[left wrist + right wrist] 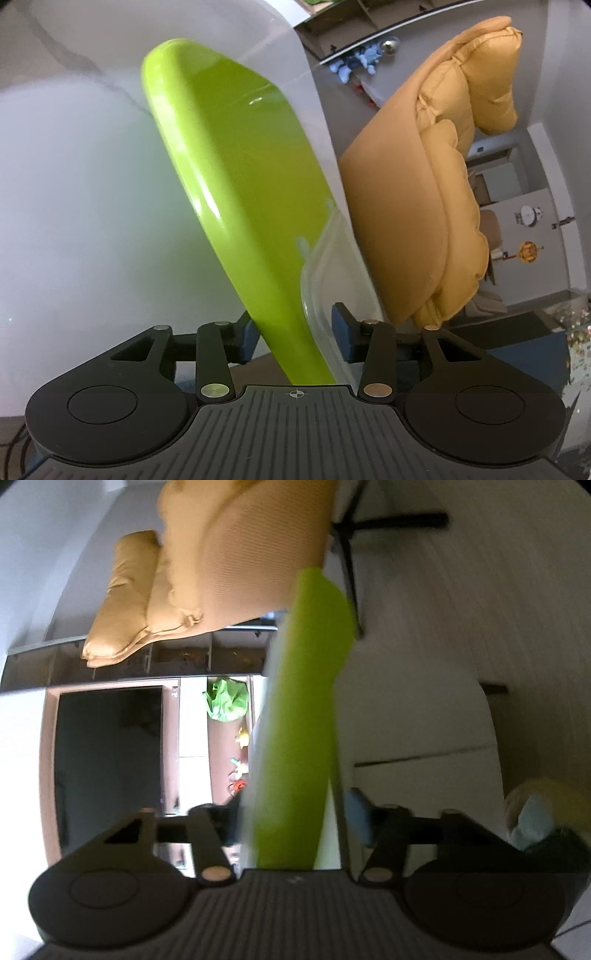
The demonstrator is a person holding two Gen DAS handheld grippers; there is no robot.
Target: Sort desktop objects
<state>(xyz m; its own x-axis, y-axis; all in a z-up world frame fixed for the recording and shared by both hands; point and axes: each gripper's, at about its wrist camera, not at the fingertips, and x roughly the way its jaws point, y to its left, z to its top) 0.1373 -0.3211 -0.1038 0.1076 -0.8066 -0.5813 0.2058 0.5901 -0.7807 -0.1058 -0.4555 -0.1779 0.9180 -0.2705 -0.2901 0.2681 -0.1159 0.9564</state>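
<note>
A clear plastic storage box with a lime-green lid (236,177) fills the left wrist view, tipped on its side over the white marble table (66,192). My left gripper (293,336) is shut on the box's rim, blue pads on either side of the green lid and the clear wall (332,295). In the right wrist view the same green lid (303,720) runs up between my right gripper's (295,819) fingers, which are shut on that end of the box. That view is blurred.
A mustard-yellow padded chair (436,177) stands close beside the table; it also shows in the right wrist view (207,565). A dark TV (107,764) and shelves with small items sit behind. A black chair base (369,524) stands on the wood floor.
</note>
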